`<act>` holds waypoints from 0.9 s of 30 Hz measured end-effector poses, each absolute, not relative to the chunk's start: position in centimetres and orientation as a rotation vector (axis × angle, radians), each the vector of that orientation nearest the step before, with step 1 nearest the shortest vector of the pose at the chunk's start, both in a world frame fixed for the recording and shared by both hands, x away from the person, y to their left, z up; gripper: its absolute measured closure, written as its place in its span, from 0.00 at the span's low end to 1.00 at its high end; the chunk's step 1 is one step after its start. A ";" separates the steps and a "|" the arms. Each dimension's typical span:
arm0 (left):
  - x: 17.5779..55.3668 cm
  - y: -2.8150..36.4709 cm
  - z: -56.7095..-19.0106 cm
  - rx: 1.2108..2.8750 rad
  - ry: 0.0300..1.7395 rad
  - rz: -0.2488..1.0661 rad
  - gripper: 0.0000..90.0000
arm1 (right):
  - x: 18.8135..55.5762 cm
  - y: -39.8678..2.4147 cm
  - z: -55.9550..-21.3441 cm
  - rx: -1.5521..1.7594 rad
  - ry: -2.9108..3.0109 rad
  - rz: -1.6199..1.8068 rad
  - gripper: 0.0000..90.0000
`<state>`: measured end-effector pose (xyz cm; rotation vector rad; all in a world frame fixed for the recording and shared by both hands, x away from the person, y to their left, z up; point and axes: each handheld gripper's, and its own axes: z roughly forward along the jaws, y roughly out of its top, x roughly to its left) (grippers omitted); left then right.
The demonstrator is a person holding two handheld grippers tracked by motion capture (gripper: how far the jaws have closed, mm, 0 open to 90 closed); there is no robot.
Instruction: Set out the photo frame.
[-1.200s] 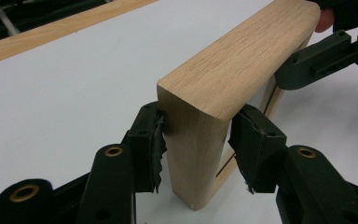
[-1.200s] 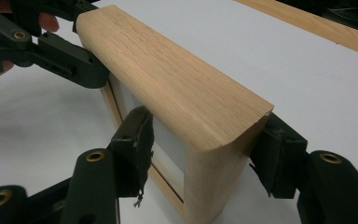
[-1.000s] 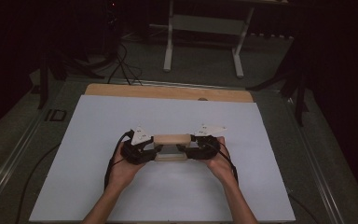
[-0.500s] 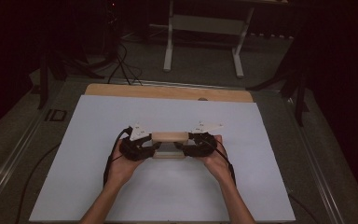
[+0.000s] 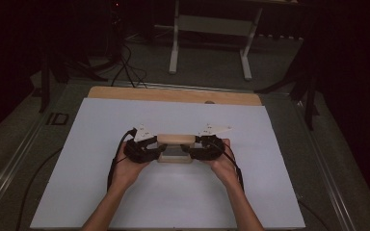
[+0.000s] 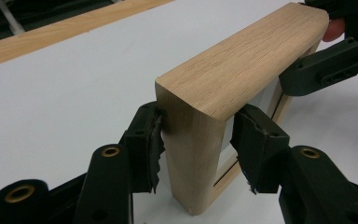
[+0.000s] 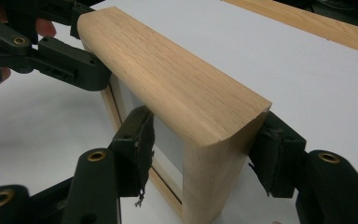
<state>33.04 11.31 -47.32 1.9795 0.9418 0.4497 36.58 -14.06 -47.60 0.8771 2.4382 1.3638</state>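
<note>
Bare white table top (image 5: 101,192) all round, wooden frame (image 5: 174,140) the sole obstacle

The wooden frame (image 5: 175,147) was pale oak with fine darker grain lines along its top, and its inner panel looked light grey. Both tongs beside the frame, the left tongs (image 6: 196,140) and the right tongs (image 7: 205,154), were black with brass-coloured rivets. Under the frame, the tabletop (image 5: 173,202) was white, with a light wood strip (image 5: 173,95) beyond the frame.
</note>
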 end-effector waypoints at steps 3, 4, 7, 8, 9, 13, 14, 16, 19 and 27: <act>33.1 11.3 -47.3 1.980 0.944 0.450 0.59 | 36.5 -14.2 -47.6 0.887 2.433 1.372 0.50; 33.1 11.3 -47.3 1.979 0.945 0.450 0.59 | 36.5 -14.4 -47.5 0.887 2.432 1.373 0.50; 33.1 11.2 -47.4 1.971 0.952 0.451 0.59 | 36.4 -14.6 -47.4 0.889 2.425 1.376 0.52; 33.1 11.2 -47.4 1.971 0.952 0.453 0.59 | 36.5 -14.6 -47.4 0.889 2.424 1.370 0.53; 33.1 11.2 -47.4 1.970 0.952 0.456 0.59 | 36.5 -14.6 -47.4 0.892 2.423 1.367 0.53; 33.2 11.2 -47.4 1.968 0.953 0.454 0.59 | 36.6 -14.7 -47.3 0.896 2.423 1.365 0.54; 33.3 11.2 -47.4 1.967 0.956 0.455 0.59 | 36.6 -14.7 -47.3 0.897 2.421 1.363 0.54; 33.4 11.2 -47.4 1.961 0.962 0.452 0.59 | 36.7 -14.7 -47.3 0.910 2.416 1.359 0.54; 33.5 11.2 -47.4 1.963 0.964 0.450 0.59 | 36.7 -14.6 -47.3 0.914 2.410 1.358 0.54; 34.2 11.2 -47.4 1.956 0.976 0.433 0.59 | 37.2 -14.8 -47.4 0.939 2.400 1.366 0.55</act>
